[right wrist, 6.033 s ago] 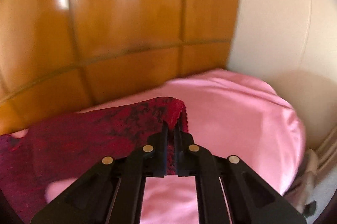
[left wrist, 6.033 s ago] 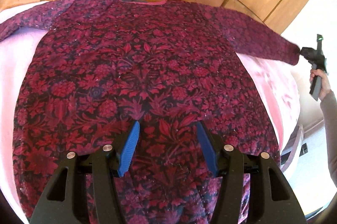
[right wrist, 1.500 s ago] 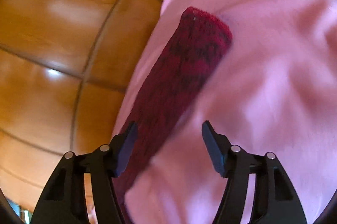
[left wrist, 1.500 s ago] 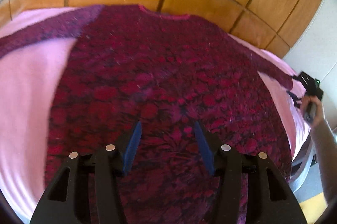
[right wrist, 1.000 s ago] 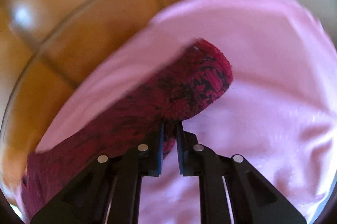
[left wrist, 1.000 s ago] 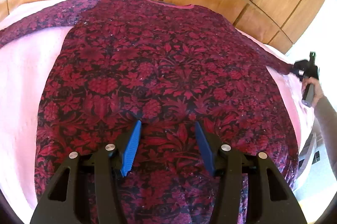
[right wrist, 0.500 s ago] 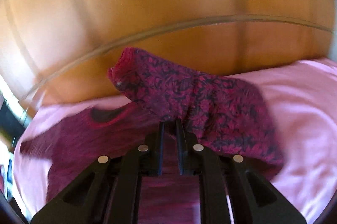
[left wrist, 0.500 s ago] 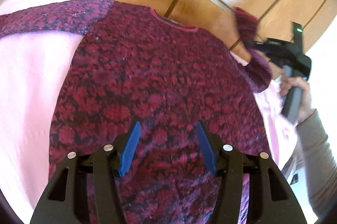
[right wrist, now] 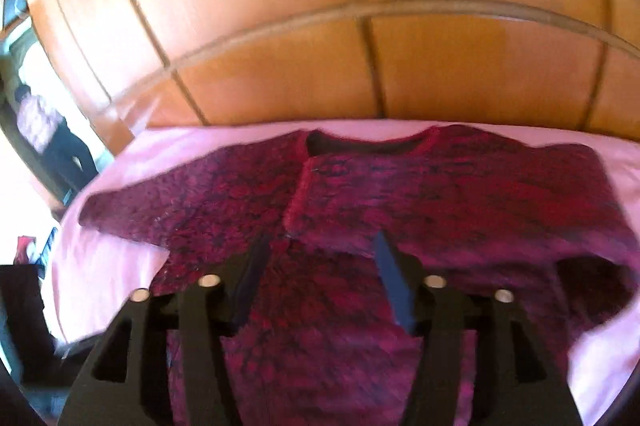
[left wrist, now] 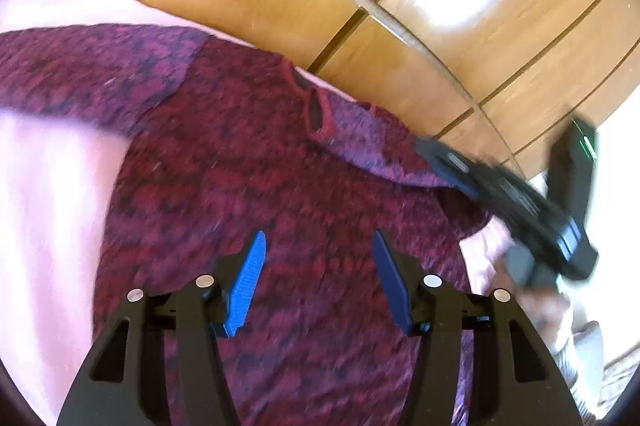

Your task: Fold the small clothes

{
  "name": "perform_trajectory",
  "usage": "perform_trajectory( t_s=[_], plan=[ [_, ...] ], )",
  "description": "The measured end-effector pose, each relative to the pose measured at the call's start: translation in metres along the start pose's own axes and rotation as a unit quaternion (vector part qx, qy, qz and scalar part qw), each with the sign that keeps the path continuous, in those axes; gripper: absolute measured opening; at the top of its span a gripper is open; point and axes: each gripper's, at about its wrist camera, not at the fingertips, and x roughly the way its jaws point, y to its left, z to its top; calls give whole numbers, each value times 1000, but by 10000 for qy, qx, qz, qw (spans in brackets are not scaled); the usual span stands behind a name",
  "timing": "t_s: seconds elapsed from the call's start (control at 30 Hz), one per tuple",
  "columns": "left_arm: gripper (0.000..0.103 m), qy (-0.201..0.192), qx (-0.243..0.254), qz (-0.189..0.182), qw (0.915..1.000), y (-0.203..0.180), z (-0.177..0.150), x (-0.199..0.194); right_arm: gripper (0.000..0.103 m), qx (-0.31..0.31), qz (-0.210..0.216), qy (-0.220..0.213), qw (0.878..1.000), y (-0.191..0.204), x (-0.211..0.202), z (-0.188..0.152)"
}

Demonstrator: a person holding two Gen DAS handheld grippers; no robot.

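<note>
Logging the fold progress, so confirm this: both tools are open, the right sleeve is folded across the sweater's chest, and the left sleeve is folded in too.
Wrong on the left sleeve: the right wrist view shows it lying stretched out flat on the pink sheet, not folded in. The rest holds: the right sleeve lies across the sweater, and both the left tool and the right tool are open.
</note>
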Motion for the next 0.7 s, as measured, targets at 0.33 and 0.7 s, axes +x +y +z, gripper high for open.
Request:
perform_trajectory(
  t_s=[0.33, 0.7],
  plan=[
    [54, 385, -332, 78, 9987, -11, 62, 86, 70, 1540, -879, -456, 9831, -138, -96, -59],
    [11, 479, -450, 367, 9972, -16, 89, 137, 69, 1795, -1328, -332, 9742, -156, -47, -46]
  ],
)
